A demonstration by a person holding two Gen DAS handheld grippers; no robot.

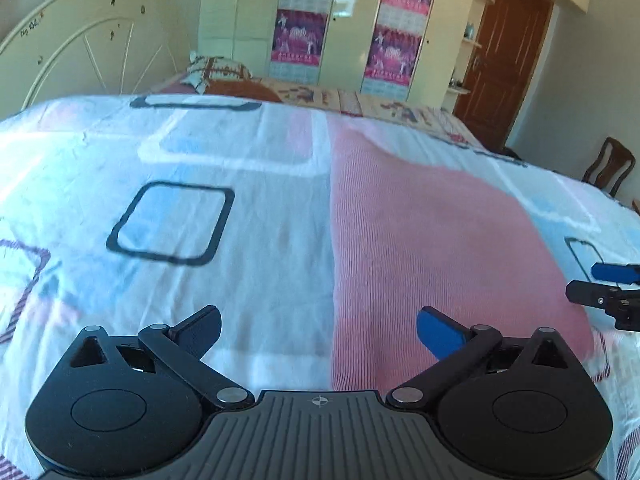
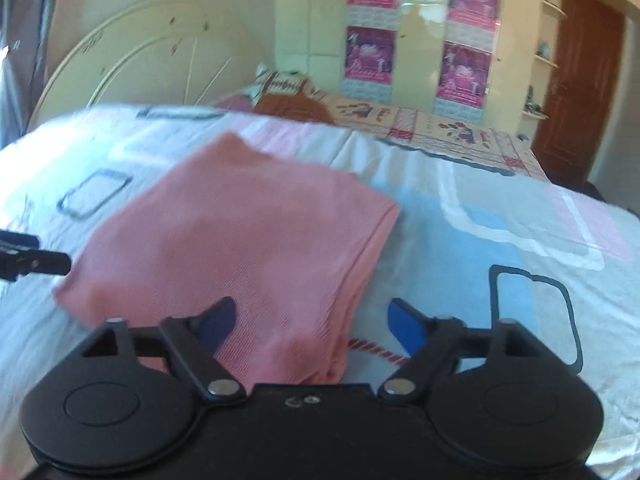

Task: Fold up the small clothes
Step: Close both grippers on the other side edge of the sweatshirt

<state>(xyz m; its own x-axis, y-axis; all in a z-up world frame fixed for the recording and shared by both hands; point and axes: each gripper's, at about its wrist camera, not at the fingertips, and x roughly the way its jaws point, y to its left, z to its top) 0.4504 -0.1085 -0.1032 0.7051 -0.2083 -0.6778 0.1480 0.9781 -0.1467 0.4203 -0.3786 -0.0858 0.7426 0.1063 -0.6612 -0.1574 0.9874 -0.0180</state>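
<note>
A pink ribbed garment (image 1: pixel 432 232) lies flat and folded on the patterned bedsheet (image 1: pixel 200 152). In the right wrist view the garment (image 2: pixel 240 240) is a folded rectangle with stacked layers along its right edge. My left gripper (image 1: pixel 320 328) is open and empty, over the garment's left edge. My right gripper (image 2: pixel 312 320) is open and empty, over the garment's near right corner. The right gripper's fingers (image 1: pixel 612 272) show at the right edge of the left wrist view. The left gripper's finger (image 2: pixel 36 264) shows at the left edge of the right wrist view.
The bedsheet (image 2: pixel 500 240) is white with blue and pink blocks. A headboard (image 1: pixel 80 48) stands at the back left, a pillow (image 1: pixel 218 70) near it. Wardrobes with posters (image 1: pixel 400 28), a brown door (image 1: pixel 504 64) and a wooden chair (image 1: pixel 610 164) stand beyond the bed.
</note>
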